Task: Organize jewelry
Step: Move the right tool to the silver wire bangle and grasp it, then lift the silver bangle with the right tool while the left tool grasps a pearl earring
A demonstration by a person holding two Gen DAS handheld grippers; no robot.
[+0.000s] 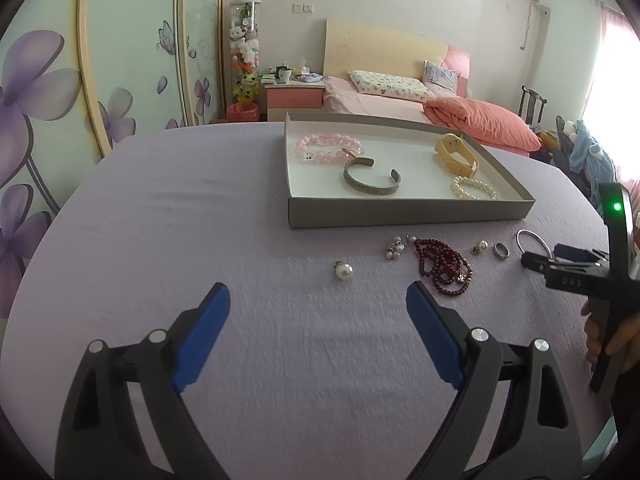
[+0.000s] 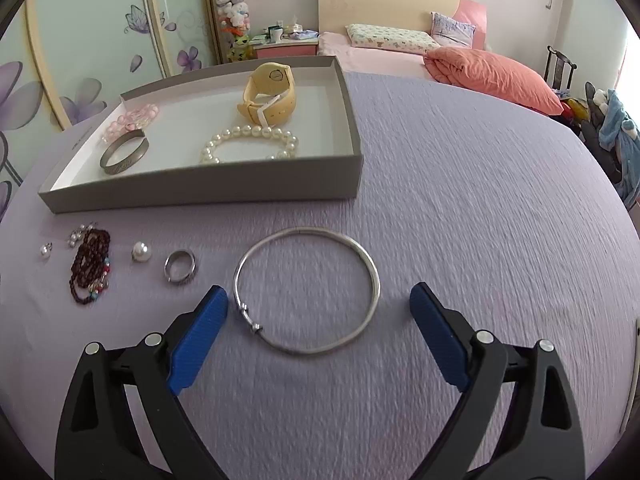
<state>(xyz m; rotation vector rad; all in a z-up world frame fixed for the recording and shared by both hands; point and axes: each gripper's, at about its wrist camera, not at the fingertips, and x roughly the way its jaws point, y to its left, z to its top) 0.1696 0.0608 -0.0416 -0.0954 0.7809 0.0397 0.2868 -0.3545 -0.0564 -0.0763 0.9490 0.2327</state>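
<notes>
A grey tray (image 1: pixel 408 212) (image 2: pixel 200 196) on the lilac cloth holds a pink bead bracelet (image 1: pixel 328 148), a metal cuff (image 1: pixel 372 178) (image 2: pixel 124 152), a yellow watch (image 1: pixel 456 154) (image 2: pixel 270 94) and a pearl bracelet (image 1: pixel 474 188) (image 2: pixel 250 144). In front of it lie a thin silver bangle (image 2: pixel 308 290) (image 1: pixel 532 240), a ring (image 2: pixel 180 266) (image 1: pixel 501 250), dark red beads (image 1: pixel 442 266) (image 2: pixel 90 266) and pearl pieces (image 1: pixel 344 271) (image 2: pixel 141 252). My right gripper (image 2: pixel 318 308) is open, its fingers either side of the bangle. My left gripper (image 1: pixel 318 304) is open and empty, just short of a pearl.
The right gripper's body (image 1: pixel 576 276) shows at the right edge of the left wrist view. A bed (image 1: pixel 440 108) with pillows, a pink nightstand (image 1: pixel 296 96) and a floral wardrobe (image 1: pixel 48 92) stand behind the table.
</notes>
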